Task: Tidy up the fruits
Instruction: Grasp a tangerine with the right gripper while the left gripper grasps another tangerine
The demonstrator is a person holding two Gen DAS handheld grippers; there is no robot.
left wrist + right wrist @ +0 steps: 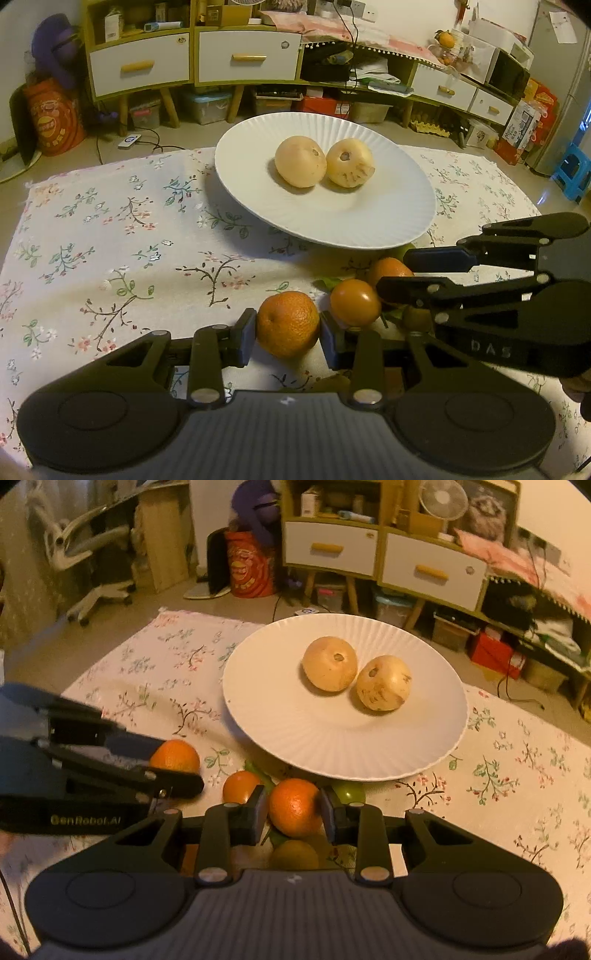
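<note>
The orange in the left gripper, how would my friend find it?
Start at the white plate holding two pale fruits, then look to the fruit pile on the flowered cloth before it. The orange sits leftmost there, clamped by the left gripper, with dimpled, rough skin, unlike the smooth orange fruit beside it.

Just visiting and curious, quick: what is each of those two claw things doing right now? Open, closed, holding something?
Left gripper: closed on an orange on the cloth.
Right gripper: closed on another orange in the fruit pile.

Dim warm light, fisheye-warped edges.
</note>
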